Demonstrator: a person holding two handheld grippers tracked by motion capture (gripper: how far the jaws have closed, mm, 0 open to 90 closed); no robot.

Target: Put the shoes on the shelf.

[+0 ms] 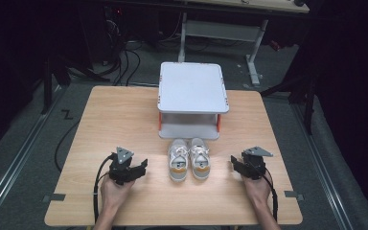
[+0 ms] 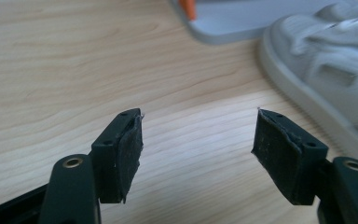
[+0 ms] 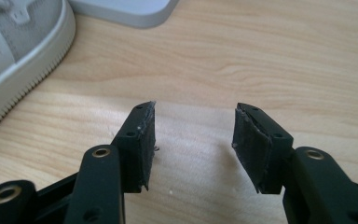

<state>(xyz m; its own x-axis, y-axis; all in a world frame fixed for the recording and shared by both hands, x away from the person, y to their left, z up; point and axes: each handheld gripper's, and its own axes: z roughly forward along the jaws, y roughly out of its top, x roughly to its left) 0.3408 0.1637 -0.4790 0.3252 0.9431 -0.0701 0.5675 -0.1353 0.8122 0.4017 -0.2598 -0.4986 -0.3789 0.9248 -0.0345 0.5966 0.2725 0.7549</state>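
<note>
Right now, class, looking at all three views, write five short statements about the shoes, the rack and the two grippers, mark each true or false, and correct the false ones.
1. The pair of shoes stands on the table in front of the grey two-level rack. True.
2. The left gripper is shut on a shoe. False: its jaws are open with only bare table between them.
3. The right gripper is open and holds nothing. True.
4. One shoe sits on top of the rack. False: the rack's top is bare.
5. The grippers flank the shoes, one on each side. True.
</note>
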